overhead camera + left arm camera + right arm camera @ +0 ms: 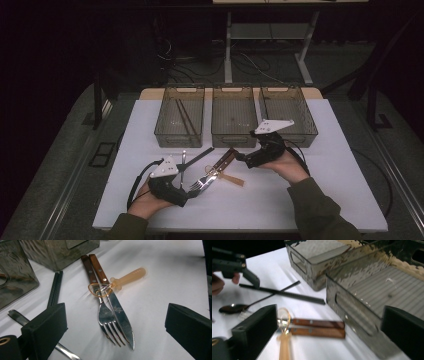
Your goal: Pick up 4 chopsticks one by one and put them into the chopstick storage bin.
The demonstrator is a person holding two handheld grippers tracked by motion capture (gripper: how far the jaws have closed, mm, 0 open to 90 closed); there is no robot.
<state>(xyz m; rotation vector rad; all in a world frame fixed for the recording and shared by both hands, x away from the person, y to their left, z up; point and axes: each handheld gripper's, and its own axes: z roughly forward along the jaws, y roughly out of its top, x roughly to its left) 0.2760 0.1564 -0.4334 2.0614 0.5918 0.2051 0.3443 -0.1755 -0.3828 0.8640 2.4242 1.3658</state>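
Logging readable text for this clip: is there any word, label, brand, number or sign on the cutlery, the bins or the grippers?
None can be read.
Orange plastic spoon: a row of small raised marks on the handle, too small to read.
Knife, fork, bins, left gripper, right gripper: no lettering shows.

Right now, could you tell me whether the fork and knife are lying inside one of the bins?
No, the fork and knife lie side by side on the white table, outside the bins.
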